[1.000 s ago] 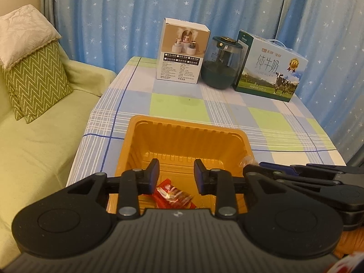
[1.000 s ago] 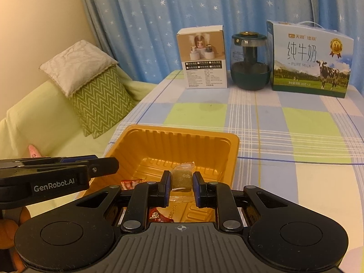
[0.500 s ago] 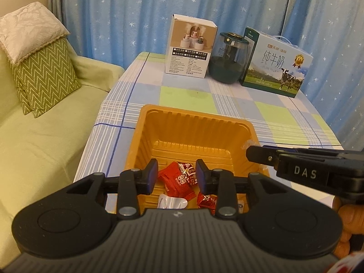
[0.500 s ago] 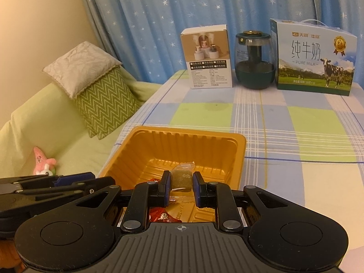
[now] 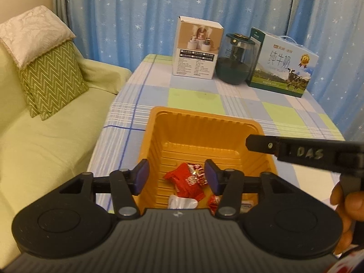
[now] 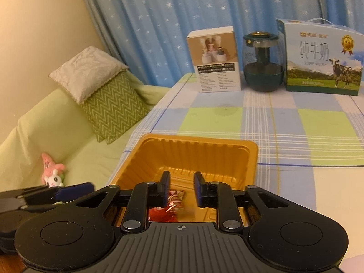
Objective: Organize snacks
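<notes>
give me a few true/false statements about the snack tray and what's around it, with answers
1. The orange tray holds red-wrapped snacks. True.
2. The left gripper is clamped on a snack. False: its jaws are opening, nothing pressed between them.
3. The milk carton stands at the table's far edge. True.
4. The glass jar sits inside the tray. False: it stands between the white box and the carton.
5. The right gripper hangs over the tray. True.
</notes>
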